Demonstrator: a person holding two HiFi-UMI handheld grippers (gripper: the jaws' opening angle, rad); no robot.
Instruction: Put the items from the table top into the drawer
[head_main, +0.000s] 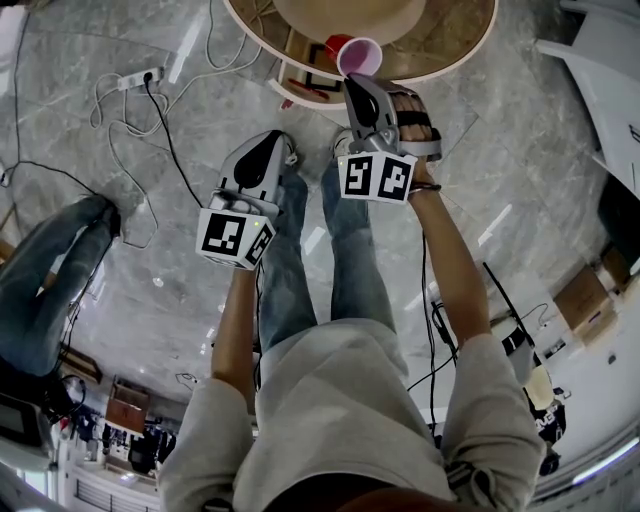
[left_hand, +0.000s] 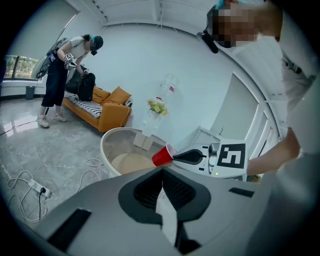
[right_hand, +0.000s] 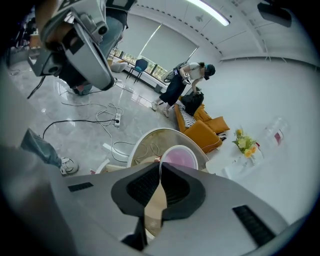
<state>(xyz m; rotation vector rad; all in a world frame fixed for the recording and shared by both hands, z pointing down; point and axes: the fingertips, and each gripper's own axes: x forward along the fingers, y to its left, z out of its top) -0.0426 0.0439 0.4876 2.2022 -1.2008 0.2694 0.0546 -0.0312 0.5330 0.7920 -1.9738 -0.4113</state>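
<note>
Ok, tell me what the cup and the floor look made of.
Cup: probably thin plastic, glossy red outside, pale inside, with a rolled rim. Floor: polished stone or stone-look tile, judging by the grey veining and bright reflections.

- The head view is taken from high above and aimed steeply down, so that the floor (head_main: 150, 290) lies far below and the round table (head_main: 455, 35) is cut by the top edge.
- The left gripper view is directed along its own jaws towards that table (left_hand: 115, 137), which is seen from the side at middle distance.
- The right gripper view is aimed down over its jaws onto the table (right_hand: 145, 142) from close by.
- The table and the red cup (head_main: 352, 52) (left_hand: 161, 156) (right_hand: 179, 156) are shared by all three views.
</note>
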